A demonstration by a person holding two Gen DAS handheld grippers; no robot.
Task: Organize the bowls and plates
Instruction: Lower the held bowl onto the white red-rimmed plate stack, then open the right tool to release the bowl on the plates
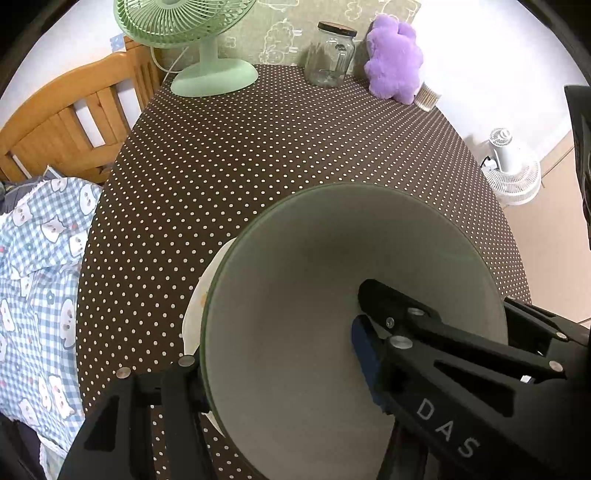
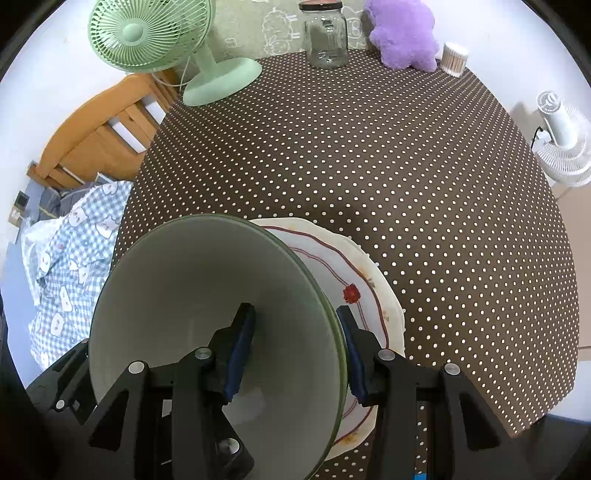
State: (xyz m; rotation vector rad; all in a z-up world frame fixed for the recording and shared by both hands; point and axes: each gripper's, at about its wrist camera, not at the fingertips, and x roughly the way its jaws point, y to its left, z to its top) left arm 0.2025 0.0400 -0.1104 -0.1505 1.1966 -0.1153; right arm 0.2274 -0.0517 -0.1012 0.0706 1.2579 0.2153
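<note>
A pale green bowl (image 1: 314, 295) (image 2: 192, 295) sits over a white plate (image 2: 362, 273) with a red line and flower pattern, on the dotted brown table. A sliver of the plate (image 1: 201, 295) shows at the bowl's left in the left wrist view. My left gripper (image 1: 277, 363) straddles the bowl's left wall, one finger inside and one outside. My right gripper (image 2: 295, 350) straddles the bowl's right wall, blue pads on both sides. Whether the bowl rests on the plate or hangs just above it, I cannot tell.
At the table's far edge stand a green desk fan (image 2: 207, 74), a glass jar (image 2: 327, 37), a purple plush toy (image 2: 402, 33) and a cotton swab box (image 2: 454, 59). A wooden chair (image 1: 66, 122) and checked cloth (image 1: 37, 280) lie left. A white fan (image 2: 561, 140) stands right.
</note>
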